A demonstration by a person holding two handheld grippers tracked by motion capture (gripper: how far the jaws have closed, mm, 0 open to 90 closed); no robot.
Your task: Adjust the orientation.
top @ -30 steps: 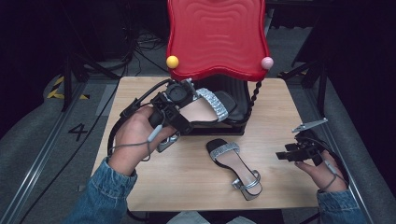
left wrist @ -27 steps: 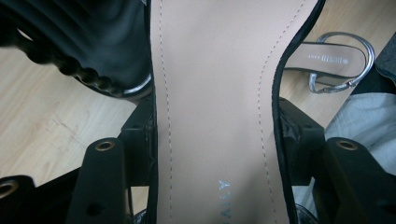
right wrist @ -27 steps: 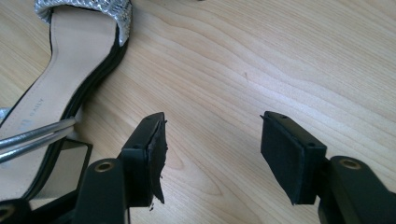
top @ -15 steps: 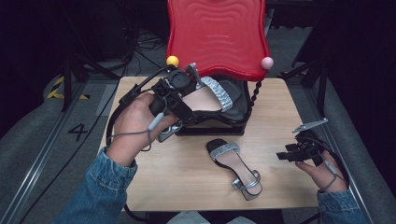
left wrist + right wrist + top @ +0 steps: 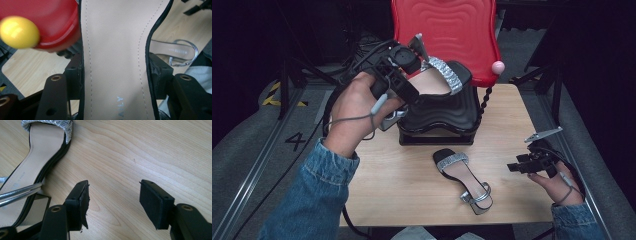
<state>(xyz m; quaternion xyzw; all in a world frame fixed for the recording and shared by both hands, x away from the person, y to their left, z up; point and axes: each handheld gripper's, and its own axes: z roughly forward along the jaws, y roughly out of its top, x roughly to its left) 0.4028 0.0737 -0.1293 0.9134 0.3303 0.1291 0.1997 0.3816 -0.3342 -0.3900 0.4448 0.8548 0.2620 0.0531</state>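
High view: a wooden table (image 5: 412, 180) holds a black stand (image 5: 439, 117), with a red seat (image 5: 444, 35) behind it. The left gripper (image 5: 412, 82) is lifted above the stand, clamped on the sides of a sandal (image 5: 439, 75) with a silver strap. A second sandal (image 5: 464, 180) lies flat on the table in front of the stand. To the right of that sandal, the right gripper (image 5: 532, 162) rests near the table's edge, jaws apart and empty.

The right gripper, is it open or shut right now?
Open. The right gripper has its jaws spread apart over bare table, nothing between them.
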